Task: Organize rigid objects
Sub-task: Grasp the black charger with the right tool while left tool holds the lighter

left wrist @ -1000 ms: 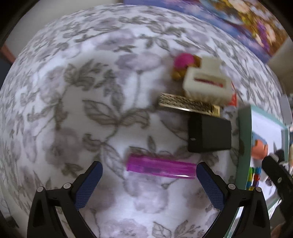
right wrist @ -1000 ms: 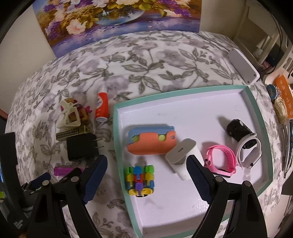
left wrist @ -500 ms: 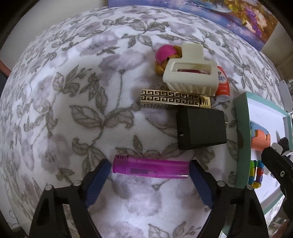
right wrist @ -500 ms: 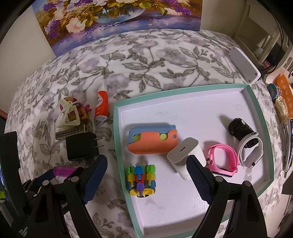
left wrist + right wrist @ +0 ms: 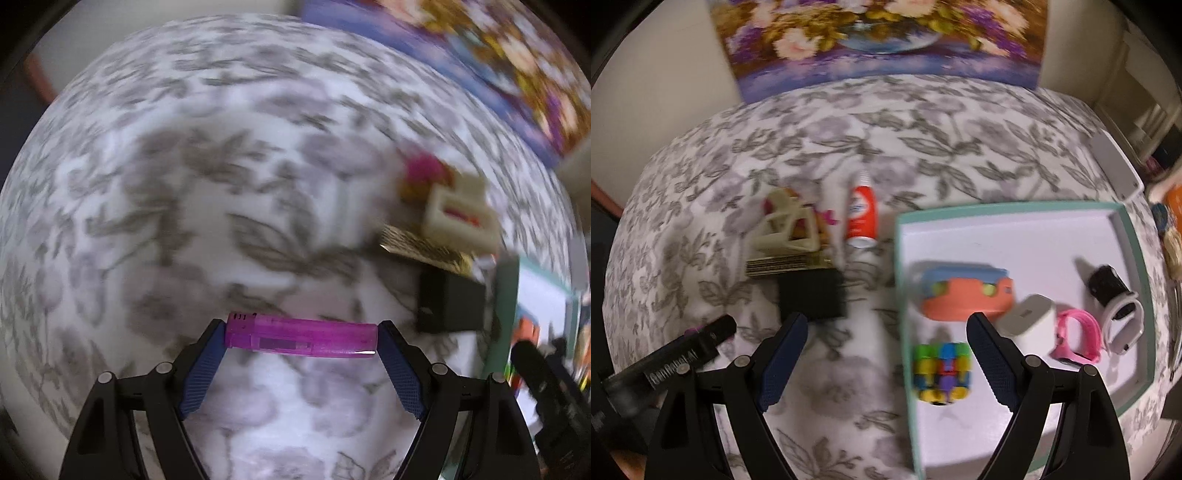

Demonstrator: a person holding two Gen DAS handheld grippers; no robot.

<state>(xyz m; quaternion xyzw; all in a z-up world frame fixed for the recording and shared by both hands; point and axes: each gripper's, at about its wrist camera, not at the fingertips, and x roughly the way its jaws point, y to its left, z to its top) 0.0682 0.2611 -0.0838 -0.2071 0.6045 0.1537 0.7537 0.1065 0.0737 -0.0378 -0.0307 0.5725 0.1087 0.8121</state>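
Left claw [image 5: 301, 338] had closed since half a second before: blue pads now clamped both ends of purple lighter [image 5: 301, 339], which earlier lay loose between wide pads on floral table [image 5: 184, 192]. Background blur suggested lift under way; pick stage likely done, carry to tray next. Right claw [image 5: 886, 347] hung wide apart, empty. Beyond: black adapter [image 5: 812, 297], gold bar [image 5: 783, 264], cream hair clip [image 5: 785, 230], red tube [image 5: 862, 218] still on table. Teal tray [image 5: 905, 295] to right, already holding toys and watches.

floral tablecloth [image 5: 923, 140] | flower painting [image 5: 886, 37] propped behind | beige wall [image 5: 665, 74]
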